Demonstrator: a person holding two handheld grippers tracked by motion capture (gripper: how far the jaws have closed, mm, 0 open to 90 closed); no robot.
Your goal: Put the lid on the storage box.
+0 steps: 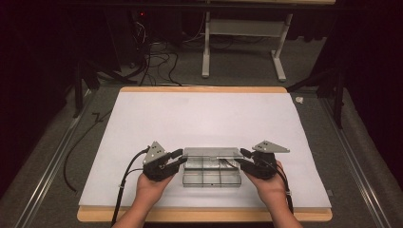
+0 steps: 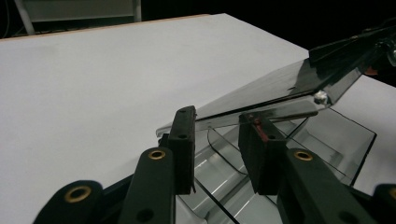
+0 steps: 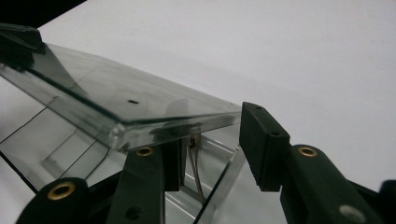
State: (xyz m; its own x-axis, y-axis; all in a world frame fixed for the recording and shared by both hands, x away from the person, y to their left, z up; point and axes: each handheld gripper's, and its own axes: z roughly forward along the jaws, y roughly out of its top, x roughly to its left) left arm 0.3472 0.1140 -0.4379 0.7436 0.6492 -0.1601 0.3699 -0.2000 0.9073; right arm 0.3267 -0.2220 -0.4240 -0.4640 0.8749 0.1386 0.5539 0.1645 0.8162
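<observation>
- While both sets of jaws are standing apart, the left gripper (image 1: 177, 158) is reaching in at the left end of the clear box (image 1: 211, 177), and the right gripper (image 1: 243, 158) is reaching in at the right end.
- Neither one is squeezing anything; the lid (image 1: 212, 152) is sitting partly up, tilted over the box, with its edge lying between the open jaws at each side.
- The box is sitting on the white sheet (image 1: 190, 114) near the person, in the middle between the two hands.
- I think the step is lifting the lid open or easing it shut; I cannot tell which.
- Next, both sides need to be moving together, so the lid is not twisting.
- Counting: one box, one lid, two grippers, two hands, and some small dividers inside.
</observation>
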